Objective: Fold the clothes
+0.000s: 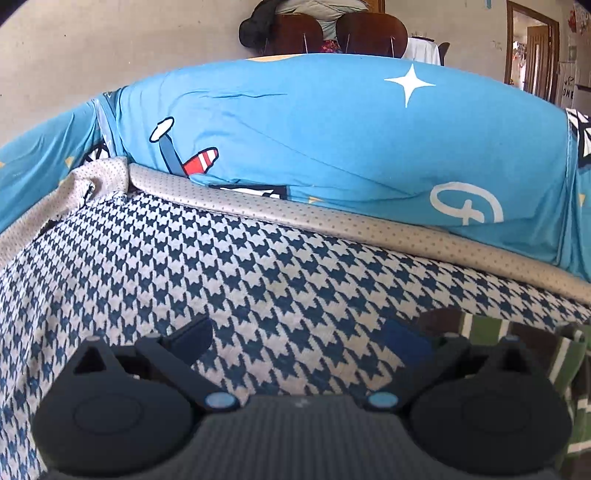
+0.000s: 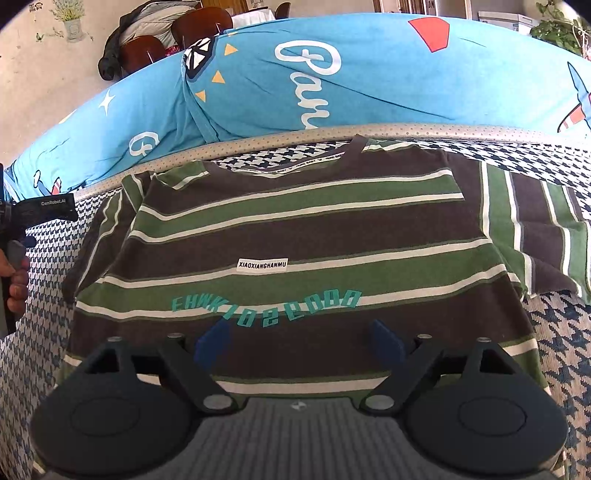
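Observation:
A brown, green and white striped T-shirt (image 2: 295, 229) lies flat on a houndstooth cover (image 2: 561, 339), collar away from me, its left sleeve folded in and its right sleeve (image 2: 535, 221) spread out. My right gripper (image 2: 299, 341) hovers open over the shirt's lower hem, nothing between its blue fingers. In the left wrist view my left gripper (image 1: 299, 338) stands open over bare houndstooth cover (image 1: 221, 266), with an edge of the striped shirt (image 1: 532, 343) at its right. The left gripper's body (image 2: 40, 210) and the hand holding it show at the right wrist view's left edge.
Blue printed cushions (image 1: 332, 147) line the far side behind a beige dotted rim (image 1: 332, 218). Beyond them stand brown chairs (image 1: 369, 33) with a dark jacket (image 2: 114, 48) draped over one. A doorway (image 1: 532, 51) opens at the far right.

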A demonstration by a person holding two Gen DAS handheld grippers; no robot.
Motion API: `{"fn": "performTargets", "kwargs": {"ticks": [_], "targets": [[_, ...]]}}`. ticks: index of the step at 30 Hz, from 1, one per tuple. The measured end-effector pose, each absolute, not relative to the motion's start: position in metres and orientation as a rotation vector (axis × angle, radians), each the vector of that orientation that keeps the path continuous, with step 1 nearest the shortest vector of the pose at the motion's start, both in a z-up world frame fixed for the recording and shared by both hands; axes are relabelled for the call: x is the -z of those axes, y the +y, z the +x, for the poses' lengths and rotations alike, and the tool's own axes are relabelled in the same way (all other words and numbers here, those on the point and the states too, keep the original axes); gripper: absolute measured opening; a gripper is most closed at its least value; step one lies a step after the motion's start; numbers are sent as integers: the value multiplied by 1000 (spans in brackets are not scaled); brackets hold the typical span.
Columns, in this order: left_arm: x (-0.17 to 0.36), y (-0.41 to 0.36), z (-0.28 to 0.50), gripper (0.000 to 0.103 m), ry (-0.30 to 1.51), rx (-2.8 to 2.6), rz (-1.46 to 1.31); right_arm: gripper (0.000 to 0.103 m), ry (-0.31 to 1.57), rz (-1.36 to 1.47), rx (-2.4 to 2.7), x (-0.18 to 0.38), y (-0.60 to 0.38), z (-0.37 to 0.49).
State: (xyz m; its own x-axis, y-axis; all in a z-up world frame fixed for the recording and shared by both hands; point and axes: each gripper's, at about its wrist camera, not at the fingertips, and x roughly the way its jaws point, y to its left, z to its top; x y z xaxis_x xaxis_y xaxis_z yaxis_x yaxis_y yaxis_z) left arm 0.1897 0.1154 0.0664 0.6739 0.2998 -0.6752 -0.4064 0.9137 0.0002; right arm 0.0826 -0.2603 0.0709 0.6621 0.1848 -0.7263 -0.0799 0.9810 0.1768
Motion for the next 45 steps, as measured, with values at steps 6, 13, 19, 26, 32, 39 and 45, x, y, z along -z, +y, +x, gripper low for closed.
{"fn": "performTargets", "kwargs": {"ticks": [6,13,19,26,32,39,45], "targets": [[-66,106,179,91,780,-259,-179,87,840,102,-149,-71,-256,83],[-67,104,159,58,899,-98,-328,87,843,71,-145,-70,-253,82],[-64,103,146,56,947,-12,-408,87,846,57,-138,-70,-251,83],[-68,105,151,54,939,20,-441,89,843,30,-137,-69,-248,83],[-73,103,155,20,938,10,-451,91,843,21,-135,-68,-246,84],[-74,94,143,9,901,-66,-431,91,844,21,-134,-67,-246,84],[-92,87,116,8,837,-187,-294,91,846,39,-136,-69,-247,85]]}}
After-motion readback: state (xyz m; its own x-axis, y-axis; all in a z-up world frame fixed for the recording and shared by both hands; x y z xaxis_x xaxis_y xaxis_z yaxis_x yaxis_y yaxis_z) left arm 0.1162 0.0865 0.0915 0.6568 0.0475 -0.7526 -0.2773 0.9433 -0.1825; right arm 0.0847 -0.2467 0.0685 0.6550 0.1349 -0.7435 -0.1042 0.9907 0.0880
